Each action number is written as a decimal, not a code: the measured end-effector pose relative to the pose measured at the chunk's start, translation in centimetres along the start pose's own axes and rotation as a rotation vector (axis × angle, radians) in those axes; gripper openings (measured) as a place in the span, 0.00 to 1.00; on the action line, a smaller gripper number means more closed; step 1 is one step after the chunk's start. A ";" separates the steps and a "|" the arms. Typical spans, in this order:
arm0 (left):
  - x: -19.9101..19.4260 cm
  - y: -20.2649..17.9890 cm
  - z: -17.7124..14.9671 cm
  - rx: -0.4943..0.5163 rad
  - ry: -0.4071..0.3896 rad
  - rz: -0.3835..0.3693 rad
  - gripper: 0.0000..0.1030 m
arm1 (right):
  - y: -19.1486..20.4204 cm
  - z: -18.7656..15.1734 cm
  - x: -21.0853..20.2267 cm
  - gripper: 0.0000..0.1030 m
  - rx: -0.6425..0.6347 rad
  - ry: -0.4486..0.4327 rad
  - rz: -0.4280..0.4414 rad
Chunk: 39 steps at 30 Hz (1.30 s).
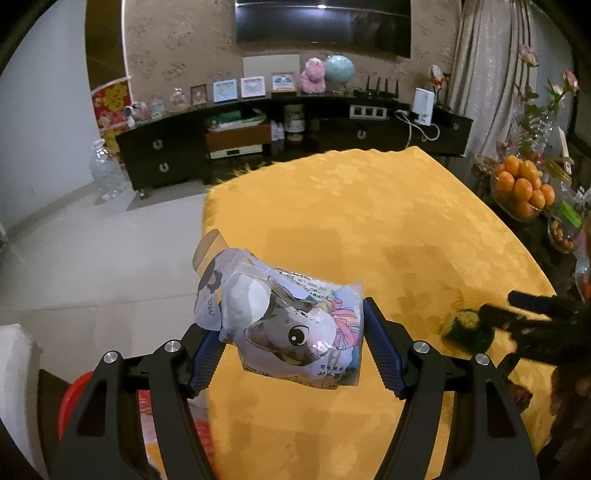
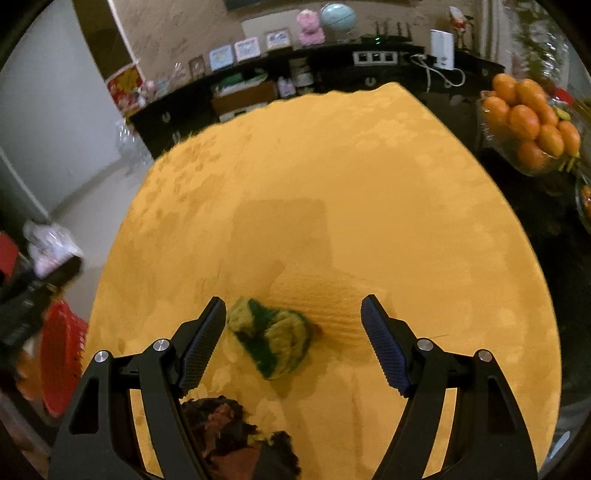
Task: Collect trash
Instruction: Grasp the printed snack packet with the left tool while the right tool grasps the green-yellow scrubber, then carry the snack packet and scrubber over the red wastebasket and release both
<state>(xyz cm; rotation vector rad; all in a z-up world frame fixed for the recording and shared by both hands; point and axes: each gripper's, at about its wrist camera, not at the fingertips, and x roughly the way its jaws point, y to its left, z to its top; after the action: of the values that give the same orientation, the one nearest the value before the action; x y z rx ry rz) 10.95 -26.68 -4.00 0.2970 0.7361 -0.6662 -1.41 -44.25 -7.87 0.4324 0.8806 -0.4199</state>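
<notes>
- Left gripper [image 1: 291, 349]: both pads clamp a crumpled printed plastic wrapper [image 1: 291, 317], raised over the bench's [image 1: 388, 221] left edge.
- Right gripper [image 2: 293, 343]: jaws wide, holding nothing, astride a green-and-yellow crumpled wrapper [image 2: 271, 338] lying near the bench's front edge.
- Surroundings: red basket [image 2: 61, 354] off the left edge; bowl of oranges [image 2: 528, 125] beyond the right edge; dark scraps [image 2: 225, 417] at the front edge.

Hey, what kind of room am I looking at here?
Most likely a home living room: a wall-mounted TV hangs over a dark media cabinet lined with framed pictures, beside a table under a yellow tablecloth.
</notes>
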 end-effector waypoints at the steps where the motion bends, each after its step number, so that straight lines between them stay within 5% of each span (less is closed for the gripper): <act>1: -0.4 0.4 -0.1 -0.002 -0.002 0.008 0.65 | 0.7 -0.3 0.6 0.71 -0.019 0.016 -0.007; 6: -1.6 2.5 -0.6 -0.027 -0.009 0.032 0.65 | 3.0 -1.1 2.0 0.71 -0.098 0.037 -0.017; 11: -2.5 4.1 -1.0 -0.048 -0.013 0.042 0.65 | 4.0 -1.4 3.1 0.54 -0.133 0.051 -0.027; 21: -3.3 4.9 -1.2 -0.054 -0.017 0.047 0.65 | 5.0 -1.4 3.8 0.51 -0.157 0.050 -0.006; 39: -5.7 5.2 -0.1 -0.079 -0.078 0.055 0.65 | 6.2 0.8 -4.1 0.45 -0.136 -0.149 0.057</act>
<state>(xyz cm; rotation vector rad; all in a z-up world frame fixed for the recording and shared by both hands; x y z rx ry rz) 11.14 -20.13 0.00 0.2171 0.6761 -0.5920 -0.07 -38.79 -2.97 0.2962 0.7458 -0.3334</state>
